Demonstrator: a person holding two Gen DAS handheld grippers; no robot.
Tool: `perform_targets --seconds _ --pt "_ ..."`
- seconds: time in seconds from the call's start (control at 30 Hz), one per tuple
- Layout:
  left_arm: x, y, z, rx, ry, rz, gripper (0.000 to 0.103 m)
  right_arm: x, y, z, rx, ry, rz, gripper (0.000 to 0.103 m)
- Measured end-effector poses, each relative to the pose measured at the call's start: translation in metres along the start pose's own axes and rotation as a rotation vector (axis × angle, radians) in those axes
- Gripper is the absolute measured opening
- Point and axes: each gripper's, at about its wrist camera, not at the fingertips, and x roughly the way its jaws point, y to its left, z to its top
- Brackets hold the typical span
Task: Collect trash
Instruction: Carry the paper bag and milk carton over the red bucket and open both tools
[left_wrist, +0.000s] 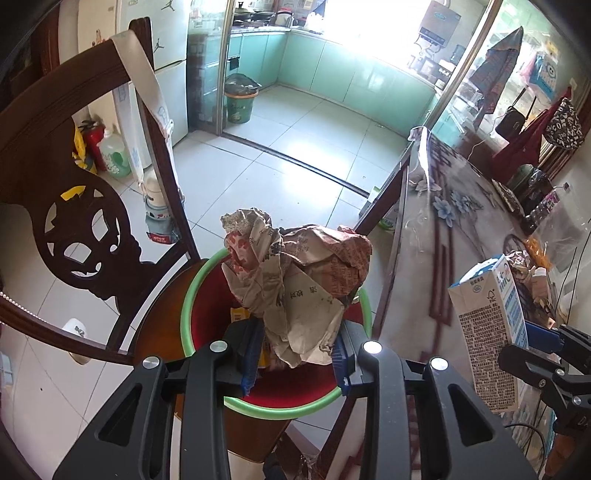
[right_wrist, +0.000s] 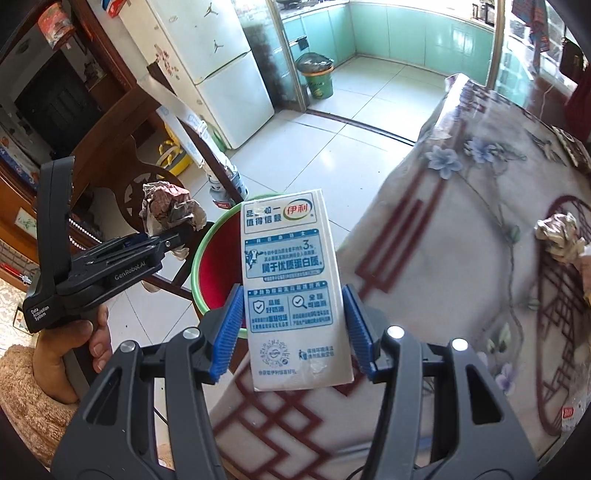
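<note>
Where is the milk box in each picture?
Left wrist view: the milk box is at the right edge, held by the right gripper.
Right wrist view: it fills the centre, between the blue fingers, over the table's edge.
Shared landmark: the red bin with the green rim, just left of the box.

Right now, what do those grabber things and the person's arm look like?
Both grabbers, the left gripper and right gripper, are black plastic frames with silver bolts and ribbed blue pads on the jaws. The left one has white lettering. The person wears a fuzzy beige sleeve.
</note>
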Motion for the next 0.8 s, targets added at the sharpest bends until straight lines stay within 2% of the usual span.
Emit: perform_targets --seconds 0.17,0.27,0.3,0.33,0.57,0.8 --pt "0.006 0.007 0.005 -0.004 0.010 0.001 0.030 0.012 0.009 0.009 -0.013 0.017 0.008 0.052" --pt "0.011 0.011 0.009 -0.016 0.026 -0.013 0.044 0.016 0.011 0.013 -0.015 0.018 0.018 0.053" --pt "0.012 0.012 0.009 -0.020 0.030 -0.011 0.054 0.017 0.011 0.014 -0.015 0.021 0.021 0.055" --pt "0.012 0.013 0.009 -0.026 0.026 -0.010 0.055 0.018 0.012 0.014 -0.016 0.025 0.023 0.056" --pt "0.008 0.012 0.010 -0.039 0.020 -0.025 0.055 0.008 0.006 0.010 -0.015 0.014 0.018 0.056" --pt "-0.003 -0.016 0.011 0.014 -0.001 -0.064 0.055 -0.021 -0.017 -0.006 0.001 -0.019 -0.033 0.056"
